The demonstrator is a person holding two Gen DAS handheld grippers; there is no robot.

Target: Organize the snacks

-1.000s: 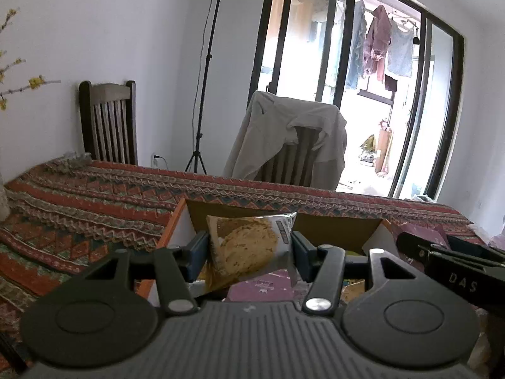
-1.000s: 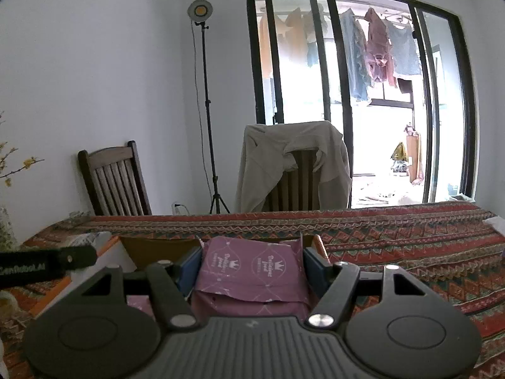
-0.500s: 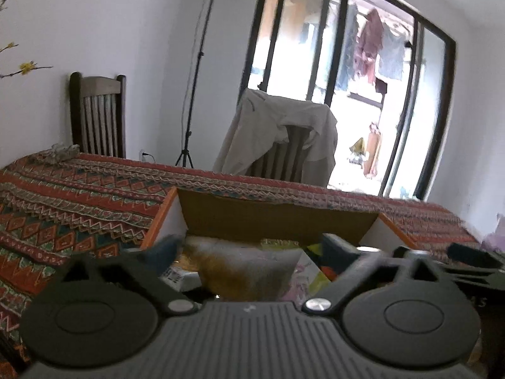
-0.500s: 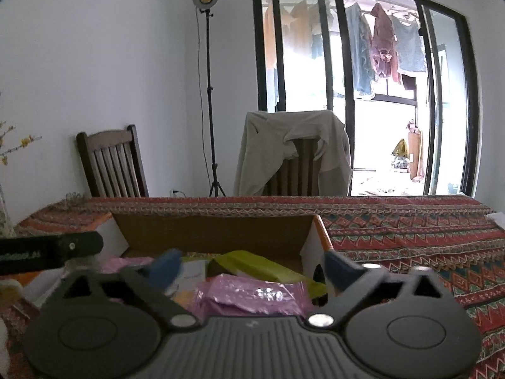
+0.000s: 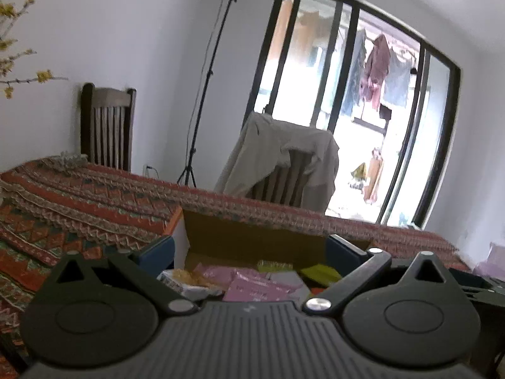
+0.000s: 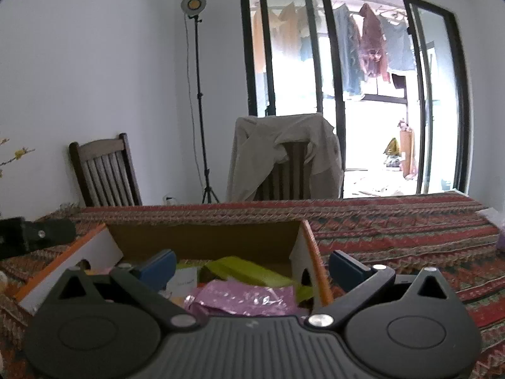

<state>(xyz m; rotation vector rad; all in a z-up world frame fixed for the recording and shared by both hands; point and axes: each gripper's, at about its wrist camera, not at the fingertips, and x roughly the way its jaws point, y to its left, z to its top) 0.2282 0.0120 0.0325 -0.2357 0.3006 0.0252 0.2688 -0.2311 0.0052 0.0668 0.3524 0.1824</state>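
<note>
Both left tongs (image 5: 249, 249) and right tongs (image 6: 252, 263) gape spread, pinching nothing. The crinkled pink snack packet (image 6: 243, 297) lies low-centre in the open cardboard box (image 6: 205, 237), nearer the right tongs.

Brown matt cardboard box (image 6: 202, 237) holds glossy, crinkled plastic snack packets (image 6: 240, 297); rough woven tablecloth (image 6: 394, 230) covers the table.
</note>
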